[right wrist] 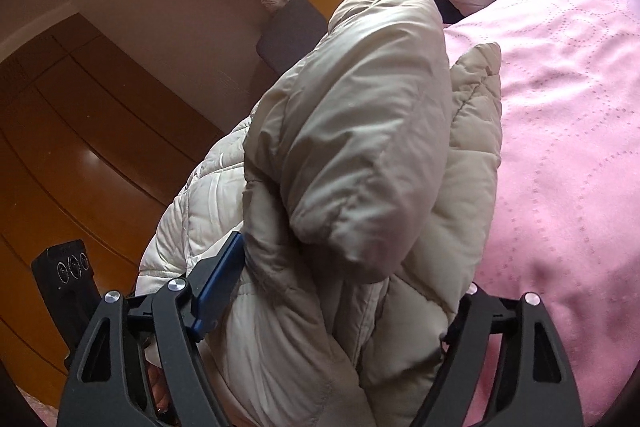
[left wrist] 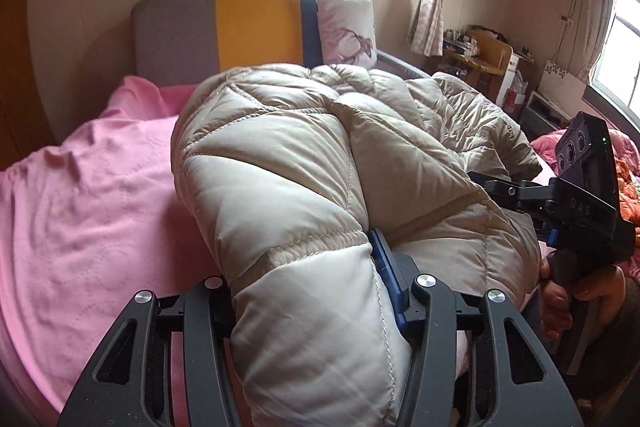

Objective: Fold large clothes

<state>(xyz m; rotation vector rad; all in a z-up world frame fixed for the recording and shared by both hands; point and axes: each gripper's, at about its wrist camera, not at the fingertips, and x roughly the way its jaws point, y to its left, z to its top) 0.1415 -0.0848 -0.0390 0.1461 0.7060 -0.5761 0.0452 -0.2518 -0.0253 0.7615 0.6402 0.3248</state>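
Observation:
A bulky beige quilted puffer jacket [left wrist: 304, 147] is bunched up over the pink bed. In the left wrist view a thick fold of it fills my left gripper [left wrist: 308, 291]. The blue pad [left wrist: 390, 279] presses its right side and the other finger is buried under the fabric. In the right wrist view my right gripper [right wrist: 340, 299] clamps another thick wad of the jacket [right wrist: 360, 147]. One blue pad [right wrist: 218, 291] presses the left side and the right finger is hidden by padding. The right gripper's black housing [left wrist: 580, 195] and the hand holding it [left wrist: 560, 291] show at the jacket's right edge.
A pink sheet [left wrist: 80, 207] covers the bed [right wrist: 568, 147]. Behind it are a grey, yellow and blue headboard [left wrist: 248, 27] and a deer-print pillow [left wrist: 348, 27]. A wooden wardrobe [right wrist: 80, 147] stands on one side. A cluttered desk [left wrist: 480, 55] and orange-red bedding [left wrist: 628, 187] lie to the right.

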